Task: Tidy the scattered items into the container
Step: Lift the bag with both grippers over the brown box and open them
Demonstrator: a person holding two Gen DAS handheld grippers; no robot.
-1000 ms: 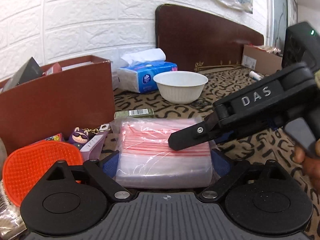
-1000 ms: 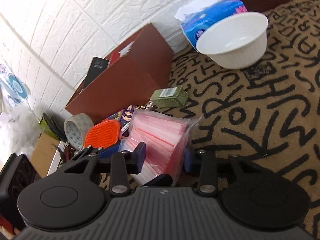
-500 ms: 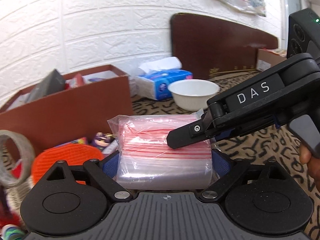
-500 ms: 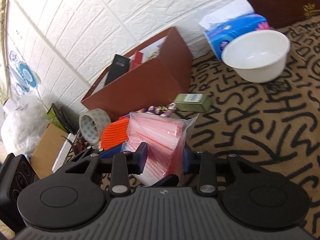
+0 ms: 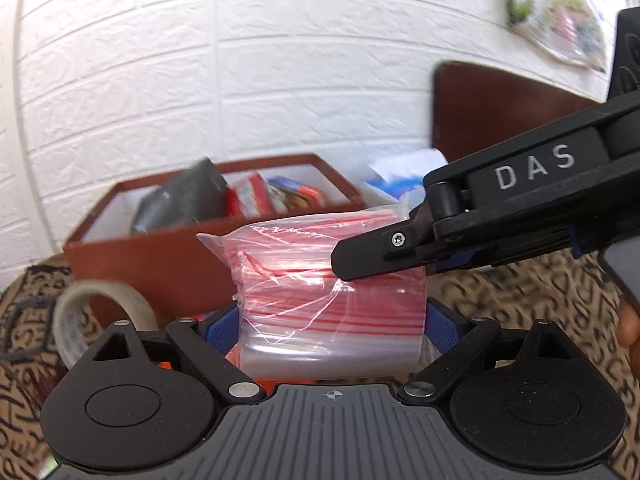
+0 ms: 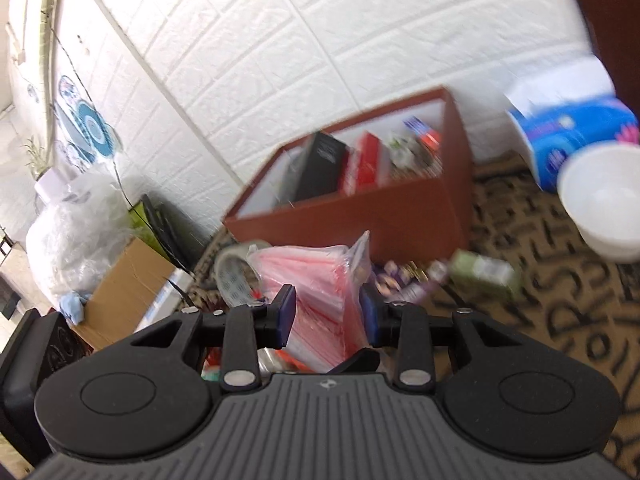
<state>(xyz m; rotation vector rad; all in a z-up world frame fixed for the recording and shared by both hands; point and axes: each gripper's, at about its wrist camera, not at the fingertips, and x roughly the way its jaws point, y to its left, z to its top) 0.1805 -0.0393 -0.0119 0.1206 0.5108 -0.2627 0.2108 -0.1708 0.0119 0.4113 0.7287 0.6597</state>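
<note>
A clear pack of red-striped zip bags (image 5: 332, 292) is held in the air by both grippers. My left gripper (image 5: 332, 330) is shut on its sides. My right gripper (image 6: 327, 314) is shut on the same pack (image 6: 316, 292), top and bottom; its upper finger (image 5: 376, 252) lies over the pack in the left wrist view. The brown open box (image 5: 168, 256) stands just beyond the pack, holding a black item (image 5: 180, 200) and red packets. The box (image 6: 400, 216) also shows in the right wrist view.
A tape roll (image 5: 80, 316) lies left of the pack. A keychain toy (image 6: 394, 276) and a green box (image 6: 486, 270) lie on the patterned cloth (image 6: 560, 300). A white bowl (image 6: 604, 200) and a blue tissue pack (image 6: 572, 136) stand right of the box.
Both grippers have lifted the zip-bag pack off the cloth and carried it toward the brown box, whose open top now shows.
</note>
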